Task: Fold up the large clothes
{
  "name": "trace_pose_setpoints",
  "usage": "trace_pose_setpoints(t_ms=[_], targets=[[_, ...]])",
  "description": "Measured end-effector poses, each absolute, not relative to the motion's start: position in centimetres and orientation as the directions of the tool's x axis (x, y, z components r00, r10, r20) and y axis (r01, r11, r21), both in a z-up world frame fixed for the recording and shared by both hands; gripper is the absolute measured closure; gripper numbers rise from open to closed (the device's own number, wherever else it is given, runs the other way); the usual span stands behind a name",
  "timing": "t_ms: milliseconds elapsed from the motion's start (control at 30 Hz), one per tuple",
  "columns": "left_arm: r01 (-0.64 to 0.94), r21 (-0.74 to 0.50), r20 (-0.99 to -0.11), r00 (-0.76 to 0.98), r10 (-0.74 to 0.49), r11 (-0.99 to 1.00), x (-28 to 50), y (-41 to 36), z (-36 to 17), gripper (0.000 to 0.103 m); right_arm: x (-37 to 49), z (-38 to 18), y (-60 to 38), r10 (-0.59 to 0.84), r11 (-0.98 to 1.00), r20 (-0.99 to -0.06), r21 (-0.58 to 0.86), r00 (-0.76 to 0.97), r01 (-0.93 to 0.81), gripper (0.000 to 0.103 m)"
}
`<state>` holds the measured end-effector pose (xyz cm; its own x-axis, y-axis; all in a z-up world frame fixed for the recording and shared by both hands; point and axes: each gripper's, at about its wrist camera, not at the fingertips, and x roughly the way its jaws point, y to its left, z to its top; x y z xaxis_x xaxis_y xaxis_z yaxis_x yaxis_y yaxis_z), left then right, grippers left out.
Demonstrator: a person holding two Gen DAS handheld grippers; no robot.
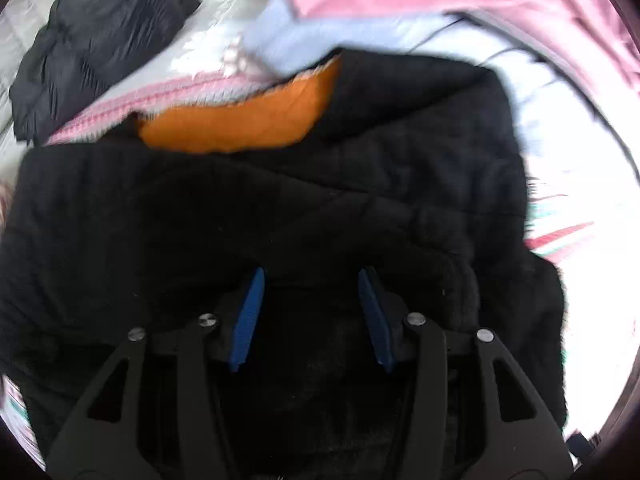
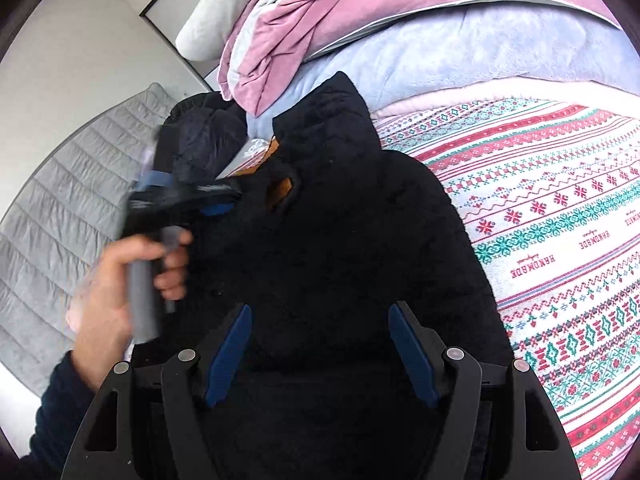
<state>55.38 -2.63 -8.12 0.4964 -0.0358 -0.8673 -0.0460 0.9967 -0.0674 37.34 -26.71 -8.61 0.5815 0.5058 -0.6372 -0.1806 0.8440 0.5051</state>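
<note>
Black quilted jacket [image 2: 360,248] lies on the patterned bedspread [image 2: 560,240], bunched, orange lining [image 1: 240,124] showing at 12 o'clock in the left wrist view. Judged: folding barely begun; no tidy fold visible, sleeves not distinguishable. Left gripper [image 1: 310,280] fingers apart, over the fabric. Right gripper [image 2: 318,316] fingers apart, holding nothing. Second dark garment [image 1: 100,40] at 10 o'clock, apart; pink blanket [image 2: 320,12] at 12.

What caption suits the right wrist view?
Open right hand-held gripper above black quilted jacket on patterned knit blanket.
</note>
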Motion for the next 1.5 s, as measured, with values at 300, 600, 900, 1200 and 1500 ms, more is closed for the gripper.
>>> trace_pose_setpoints(t_ms=[300, 600, 900, 1200, 1500], targets=[[-0.024, 0.049, -0.829, 0.557, 0.054, 0.999, 53.1, -3.8, -7.4, 0.052, 37.5, -9.1, -25.9, 0.501, 0.856, -0.665, 0.474, 0.555, -0.205, 0.031], [-0.133, 0.05, -0.783, 0.61, 0.121, 0.99, 38.6, 4.5, -2.5, 0.029, 37.2, -9.0, -24.6, 0.455, 0.889, -0.692, 0.392, 0.561, -0.237, 0.031], [-0.4, -0.129, -0.85, 0.516, 0.107, 0.907, 21.7, 19.6, -4.6, 0.028, 37.1, -9.2, -25.2, 0.35, 0.936, -0.739, 0.292, 0.575, -0.195, 0.031], [-0.413, -0.28, -0.856, 0.516, -0.031, 0.866, 11.0, 23.2, -7.4, 0.029, 32.1, -9.4, -29.3, 0.354, 0.931, -0.764, 0.342, 0.539, -0.127, 0.031], [-0.371, -0.396, -0.817, 0.56, -0.138, 0.84, 5.4, 21.9, -9.5, 0.045, 20.6, -13.0, -39.0, 0.397, 0.862, -0.721, 0.505, 0.569, 0.038, 0.031]])
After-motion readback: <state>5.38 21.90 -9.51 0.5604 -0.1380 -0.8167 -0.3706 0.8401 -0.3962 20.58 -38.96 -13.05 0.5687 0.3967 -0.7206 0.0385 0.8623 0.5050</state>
